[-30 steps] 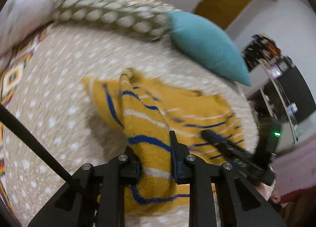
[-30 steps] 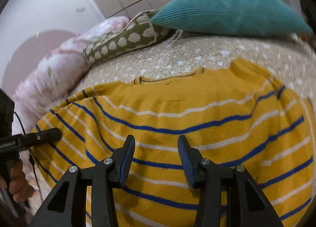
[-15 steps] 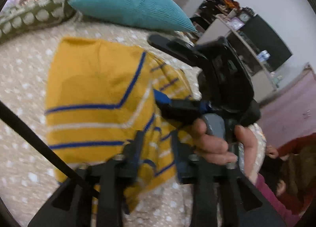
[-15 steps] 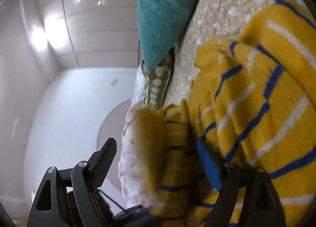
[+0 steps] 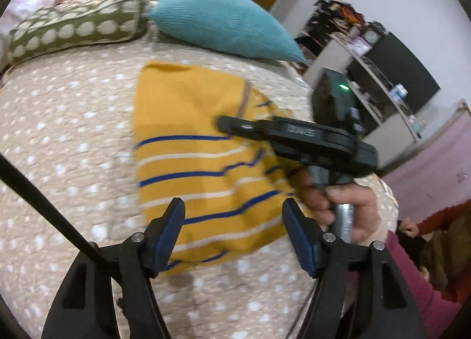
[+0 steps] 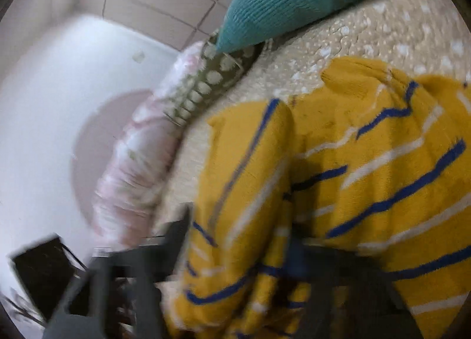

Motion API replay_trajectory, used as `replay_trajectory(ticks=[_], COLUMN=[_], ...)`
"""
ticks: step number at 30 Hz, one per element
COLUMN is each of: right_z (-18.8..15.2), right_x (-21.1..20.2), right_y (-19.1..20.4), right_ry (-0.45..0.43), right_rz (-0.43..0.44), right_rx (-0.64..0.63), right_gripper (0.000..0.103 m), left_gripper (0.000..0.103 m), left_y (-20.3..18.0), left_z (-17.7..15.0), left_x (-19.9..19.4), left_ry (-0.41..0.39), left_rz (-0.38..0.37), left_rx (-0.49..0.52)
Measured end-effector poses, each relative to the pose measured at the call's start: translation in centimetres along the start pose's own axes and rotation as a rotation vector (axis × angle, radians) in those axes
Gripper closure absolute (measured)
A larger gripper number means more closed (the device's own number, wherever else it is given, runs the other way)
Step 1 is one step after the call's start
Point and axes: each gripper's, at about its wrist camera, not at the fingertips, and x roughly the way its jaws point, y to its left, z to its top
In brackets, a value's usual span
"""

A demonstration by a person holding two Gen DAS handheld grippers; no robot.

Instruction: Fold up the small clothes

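Left gripper [image 5: 232, 233] sat nearest, at 6 o'clock in its own view, jaws spread wide, nothing between them; blue pads clear of the fabric as far as I could tell. Just past it the yellow striped sweater [image 5: 194, 162] lay on the spotted beige bedspread [image 5: 67, 138], folded into a rough block, centre of the bed. At 3 o'clock the right gripper [image 5: 232, 125] reached in over the sweater's right edge, the person's hand [image 5: 338, 200] wrapped round its handle; right wrist view was badly motion-blurred, sweater [image 6: 353, 177] bunched over the fingers, so I could not tell whether that claw was gripping or loose. Further back, at 12 o'clock, a teal cushion [image 5: 223, 26]; at 10 o'clock a green dotted bolster [image 5: 76, 29]; pink floral bedding [image 6: 138, 162] beyond that.
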Motion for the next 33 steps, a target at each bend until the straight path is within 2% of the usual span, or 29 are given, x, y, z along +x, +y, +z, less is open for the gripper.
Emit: replay_trajectory(ticks=[2, 5, 9, 12, 15, 19, 23, 24, 27, 29, 31, 33], right_z=[-0.1, 0.3, 1.5, 2.1, 2.8, 3.0, 2.7, 2.6, 2.2, 1.4, 0.1, -1.1], right_x=[-0.4, -2.0, -4.1, -6.8, -8.7, -8.7, -9.1, -9.4, -11.3, -12.1, -12.6, -12.3], right_y=[-0.8, -1.6, -0.8, -0.4, -1.0, -2.9, -5.8, -5.9, -5.6, -4.6, -3.3, -2.3], right_ry=[-0.018, -0.053, -0.083, -0.112, -0.127, -0.113, -0.125, -0.129, -0.162, -0.152, -0.123, -0.099], right_rz=[-0.005, 0.040, 0.011, -0.030, -0.088, -0.288, -0.304, -0.302, -0.308, -0.295, -0.312, -0.321], right_rx=[0.006, 0.035, -0.030, -0.075, -0.092, -0.117, -0.026, -0.015, 0.018, 0.001, -0.045, -0.085], right_gripper=[0.084, 0.086, 0.086, 0.086, 0.086, 0.087, 0.086, 0.085, 0.067, 0.043, 0.034, 0.034], left_gripper=[0.036, 0.036, 0.036, 0.035, 0.031, 0.026, 0.024, 0.024, 0.023, 0.023, 0.022, 0.022], left_y=[1.4, 2.8, 3.0, 2.5, 1.7, 0.3, -0.5, -0.7, -1.1, -1.1, -0.9, -0.8], left_z=[0.0, 0.0, 0.3, 0.7, 1.0, 1.3, 1.5, 1.5, 1.6, 1.4, 1.4, 1.3], left_x=[-0.1, 0.4, 2.0, 3.4, 4.8, 7.0, 7.9, 8.0, 8.2, 8.2, 8.3, 8.3], left_ry=[-0.007, -0.013, -0.005, -0.014, -0.021, -0.007, -0.004, -0.004, -0.007, -0.004, -0.003, -0.003], left_rz=[0.012, 0.034, 0.076, 0.108, 0.115, 0.129, 0.170, 0.184, 0.203, 0.196, 0.189, 0.188], left_rx=[-0.051, -0.112, -0.138, -0.138, -0.138, -0.126, -0.108, -0.099, -0.080, -0.088, -0.101, -0.108])
